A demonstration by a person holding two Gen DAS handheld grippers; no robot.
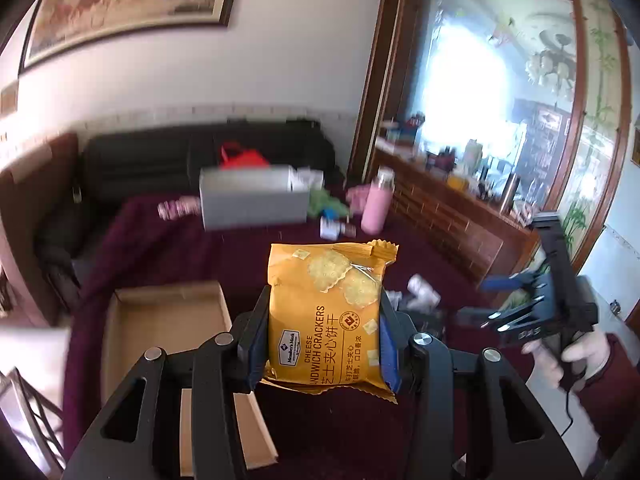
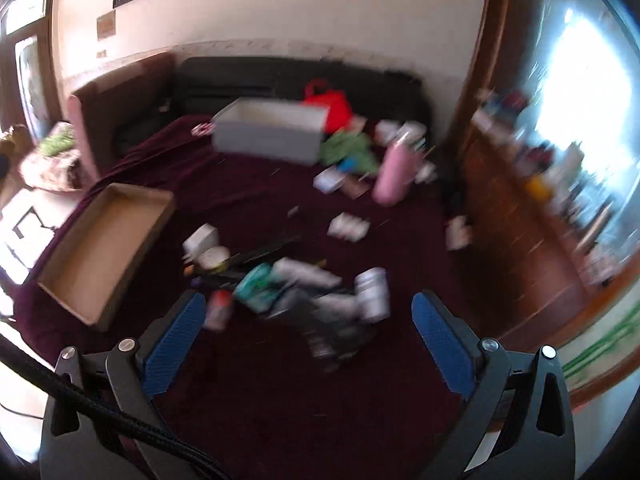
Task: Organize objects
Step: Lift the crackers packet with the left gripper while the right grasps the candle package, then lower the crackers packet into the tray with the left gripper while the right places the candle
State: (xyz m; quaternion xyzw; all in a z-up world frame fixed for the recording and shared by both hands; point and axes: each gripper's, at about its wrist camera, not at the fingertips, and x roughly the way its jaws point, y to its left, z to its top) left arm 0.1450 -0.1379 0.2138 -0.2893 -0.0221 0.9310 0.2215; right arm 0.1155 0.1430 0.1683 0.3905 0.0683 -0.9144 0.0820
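My left gripper [image 1: 322, 312] is shut on a yellow packet of cheese sandwich crackers [image 1: 326, 312], held upright above the dark red tablecloth [image 1: 208, 248]. A shallow cardboard tray [image 1: 168, 316] lies just left of it. My right gripper [image 2: 306, 316] is open, its blue pads wide apart and nothing between them, above a blurred heap of small objects [image 2: 304, 284] that includes a white jar [image 2: 372, 294] and a teal packet [image 2: 256, 284]. In the left wrist view the right gripper [image 1: 516, 300] appears at the right edge, held by a hand [image 1: 560, 356].
A grey box [image 2: 268, 132] stands at the back of the table, with a red bag [image 2: 328, 104], green cloth [image 2: 348, 148] and a pink bottle [image 2: 394, 168] near it. The cardboard tray [image 2: 108, 248] sits at the table's left. A wooden sideboard [image 2: 520, 248] borders the right.
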